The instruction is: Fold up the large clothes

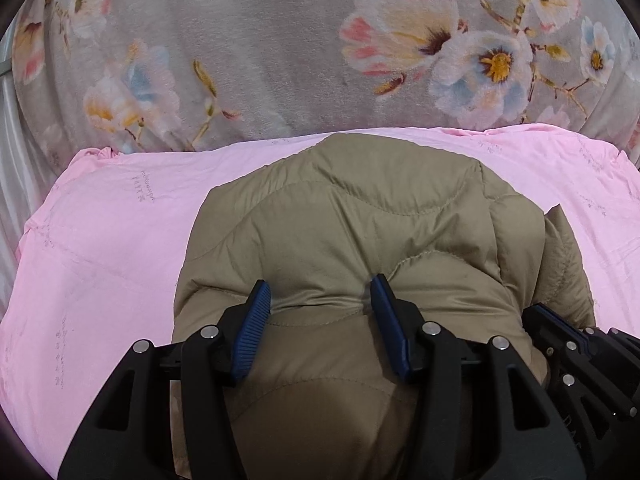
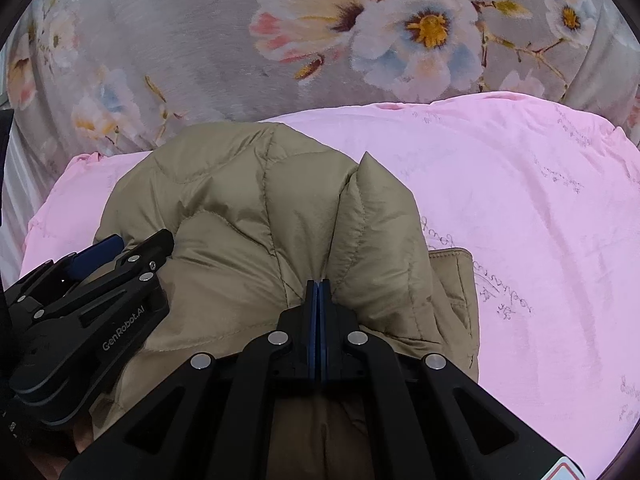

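Note:
A khaki quilted puffer jacket (image 1: 360,216) lies bunched in a mound on a pink quilt (image 1: 120,220). My left gripper (image 1: 320,300) grips a thick puffy fold at the jacket's near edge, its blue pads (image 1: 256,308) pressing into the fabric from both sides. In the right wrist view, my right gripper (image 2: 319,284) is shut, with a thin ridge of the jacket (image 2: 240,200) pinched at its tips. The two grippers sit side by side: the left gripper (image 2: 100,264) shows at the left edge there, and the right gripper (image 1: 560,332) at the lower right of the left wrist view.
The pink quilt (image 2: 540,200) spreads wide to both sides of the jacket. Behind it lies a grey fleece blanket (image 1: 260,40) with large printed flowers. A pale striped surface (image 1: 16,168) shows at the far left edge.

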`<state>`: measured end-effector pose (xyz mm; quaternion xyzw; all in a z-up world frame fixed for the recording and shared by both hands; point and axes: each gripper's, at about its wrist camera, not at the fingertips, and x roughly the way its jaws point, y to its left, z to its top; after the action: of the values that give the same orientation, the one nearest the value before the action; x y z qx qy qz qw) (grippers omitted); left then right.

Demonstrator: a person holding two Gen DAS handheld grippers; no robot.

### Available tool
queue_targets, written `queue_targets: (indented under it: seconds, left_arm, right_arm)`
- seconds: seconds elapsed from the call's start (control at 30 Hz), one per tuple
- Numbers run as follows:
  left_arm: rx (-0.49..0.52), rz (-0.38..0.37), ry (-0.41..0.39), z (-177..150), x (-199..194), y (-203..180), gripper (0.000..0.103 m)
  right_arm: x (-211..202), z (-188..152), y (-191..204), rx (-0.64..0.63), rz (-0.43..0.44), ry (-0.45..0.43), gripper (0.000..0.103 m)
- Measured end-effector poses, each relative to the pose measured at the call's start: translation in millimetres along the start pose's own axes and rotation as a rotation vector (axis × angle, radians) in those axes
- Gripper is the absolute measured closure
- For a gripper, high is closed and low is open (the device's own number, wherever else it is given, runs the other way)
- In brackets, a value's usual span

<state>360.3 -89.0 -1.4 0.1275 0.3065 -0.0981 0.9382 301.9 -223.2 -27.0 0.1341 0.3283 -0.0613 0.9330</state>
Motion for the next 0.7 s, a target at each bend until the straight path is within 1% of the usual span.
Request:
queue_targets:
  seconds: [0.37, 0.7]
  left_arm:
    - [0.02, -0.01, -0.003, 7, 13, -3, 0.053]
    - [0.03, 0.006, -0.001, 7, 13, -5, 0.052]
  right_arm:
    - [10, 2, 0, 0.031, -0.007, 0.0, 0.103]
    - [10, 2, -1, 0.029, -0.006, -0.002, 0.103]
